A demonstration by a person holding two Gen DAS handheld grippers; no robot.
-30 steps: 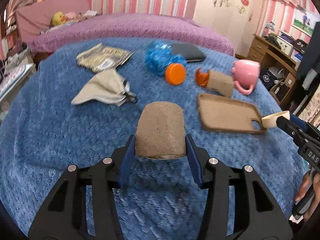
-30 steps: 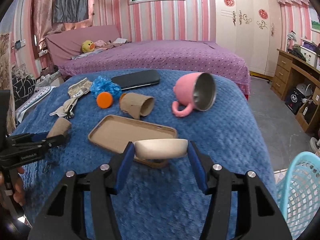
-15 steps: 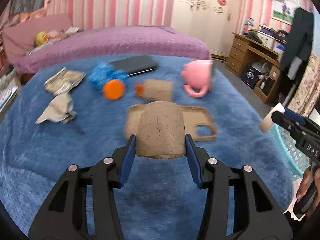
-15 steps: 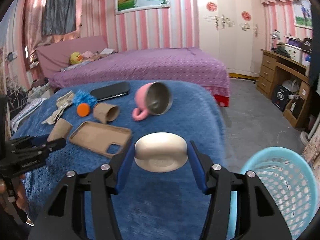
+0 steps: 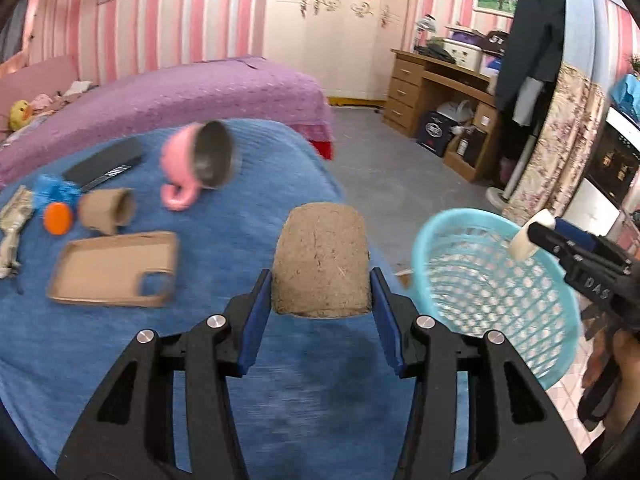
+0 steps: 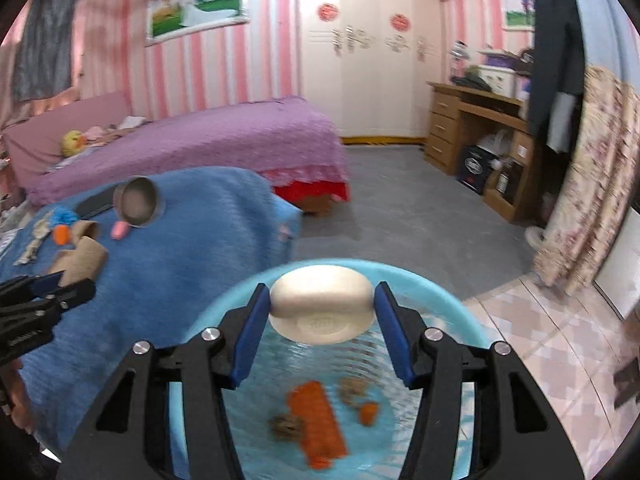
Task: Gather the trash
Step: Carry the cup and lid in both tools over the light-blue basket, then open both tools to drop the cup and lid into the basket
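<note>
My left gripper point(image 5: 320, 280) is shut on a brown cardboard tube point(image 5: 320, 260), held above the blue blanket point(image 5: 240, 380) near its right edge. My right gripper point(image 6: 322, 306) is shut on a cream oval lid point(image 6: 322, 308) and holds it over the open turquoise basket point(image 6: 240, 296), which has orange and brown scraps point(image 6: 318, 424) inside. The basket also shows in the left wrist view point(image 5: 492, 280) to the right, with the right gripper point(image 5: 528, 236) above its rim. The left gripper shows at the left edge of the right wrist view point(image 6: 76, 272).
On the blanket lie a brown phone case point(image 5: 116, 268), another cardboard tube point(image 5: 108, 210), an orange cap point(image 5: 58, 218), a blue wrapper point(image 5: 52, 192), a pink mug on its side point(image 5: 198, 164), a dark phone point(image 5: 106, 164) and crumpled paper point(image 5: 12, 224). A wooden desk point(image 5: 444, 92) stands beyond.
Both grippers have swung right with their loads. The right gripper went from beside the blanket to over the basket. The left gripper went from mid-blanket toward the basket side.
</note>
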